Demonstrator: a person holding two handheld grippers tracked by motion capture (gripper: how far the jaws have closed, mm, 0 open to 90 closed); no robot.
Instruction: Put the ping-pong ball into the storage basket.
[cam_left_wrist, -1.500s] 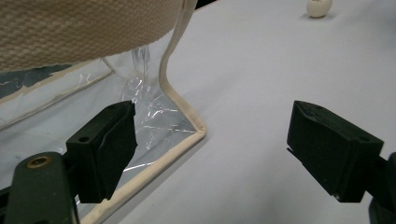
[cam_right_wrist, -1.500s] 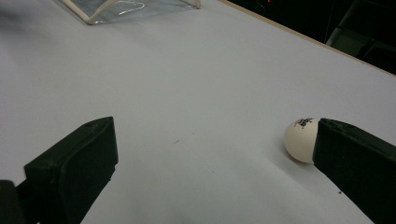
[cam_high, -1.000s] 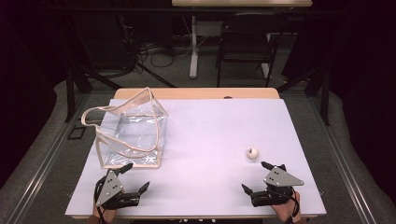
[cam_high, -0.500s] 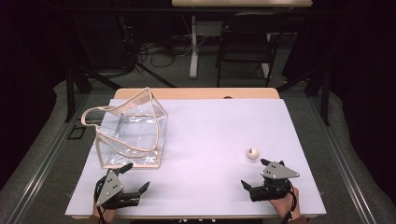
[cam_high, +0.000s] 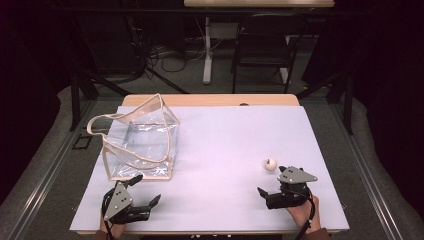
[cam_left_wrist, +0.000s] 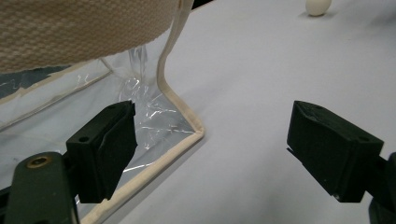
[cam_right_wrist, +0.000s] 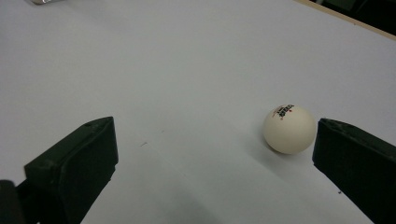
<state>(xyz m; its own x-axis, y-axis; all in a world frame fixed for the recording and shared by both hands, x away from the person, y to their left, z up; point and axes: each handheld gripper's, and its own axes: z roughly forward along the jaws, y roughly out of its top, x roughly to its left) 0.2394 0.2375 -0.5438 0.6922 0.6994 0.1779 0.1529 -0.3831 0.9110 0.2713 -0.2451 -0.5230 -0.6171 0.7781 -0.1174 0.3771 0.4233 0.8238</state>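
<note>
A small white ball (cam_high: 270, 164) with a printed mark lies on the white table (cam_high: 225, 140), right of centre. My right gripper (cam_high: 271, 181) stands open just behind it. In the right gripper view the ball (cam_right_wrist: 289, 129) rests between the jaws, close to the right-hand one, and the gripper (cam_right_wrist: 215, 163) is not touching it. A clear plastic bag (cam_high: 140, 145) with beige trim and a strap stands at the left. My left gripper (cam_high: 145, 189) is open beside the bag's near corner (cam_left_wrist: 187, 135), its left jaw in front of the clear wall.
The beige woven strap (cam_left_wrist: 70, 28) hangs across the top of the left gripper view. The ball (cam_left_wrist: 318, 5) shows far off there. A chair (cam_high: 265, 50) and desk legs stand on the floor beyond the table's far edge.
My right gripper has edged forward and a little left, closing on the ball. The left gripper, the bag and the ball have stayed put.
</note>
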